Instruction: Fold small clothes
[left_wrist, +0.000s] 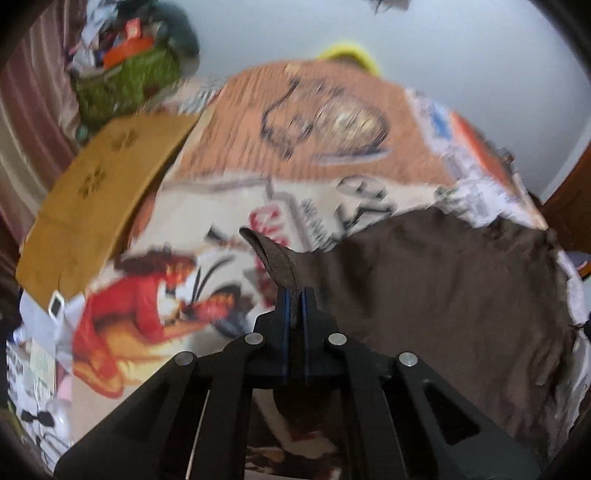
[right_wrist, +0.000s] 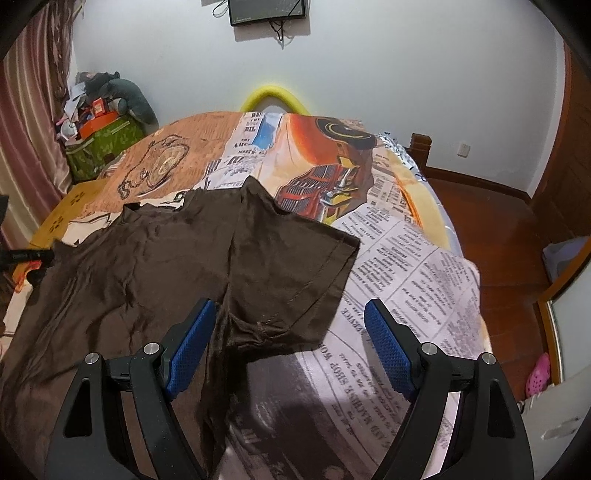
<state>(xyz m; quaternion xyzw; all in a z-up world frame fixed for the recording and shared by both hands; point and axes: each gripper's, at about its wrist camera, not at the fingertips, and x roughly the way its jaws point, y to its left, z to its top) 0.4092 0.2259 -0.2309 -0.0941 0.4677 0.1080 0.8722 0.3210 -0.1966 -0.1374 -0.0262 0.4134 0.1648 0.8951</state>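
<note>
We work with one garment, a brown T-shirt (right_wrist: 155, 266), lying spread on a bed covered by a printed sheet (right_wrist: 399, 258).

Left gripper (left_wrist: 294, 306): its fingers are together, clamped on a fold of the shirt's edge (left_wrist: 273, 262). The pinched cloth stands up between the blue pads and curls over beyond the tips. In the left wrist view the rest of the shirt runs away to the right of this grip, across the bed. The background in that view is smeared by blur, so we read nothing finer from it.

Right gripper (right_wrist: 290, 325): its fingers stand wide apart and hold nothing. The short sleeve (right_wrist: 295, 258) lies directly ahead of them, with its underarm seam bunched in the gap between the pads. The left pad (right_wrist: 192, 343) sits over the shirt body; the right pad (right_wrist: 388, 350) sits over bare sheet. Whether either pad touches the cloth we cannot tell.

The governing relation, as we judge it: the sleeve points forward and rightward from the right fingers, and its hemmed end lies farthest from them. The right hand is therefore the nearer one for taking that sleeve, while the left already holds the opposite side. A fold across the body would carry one side toward the other.
</note>
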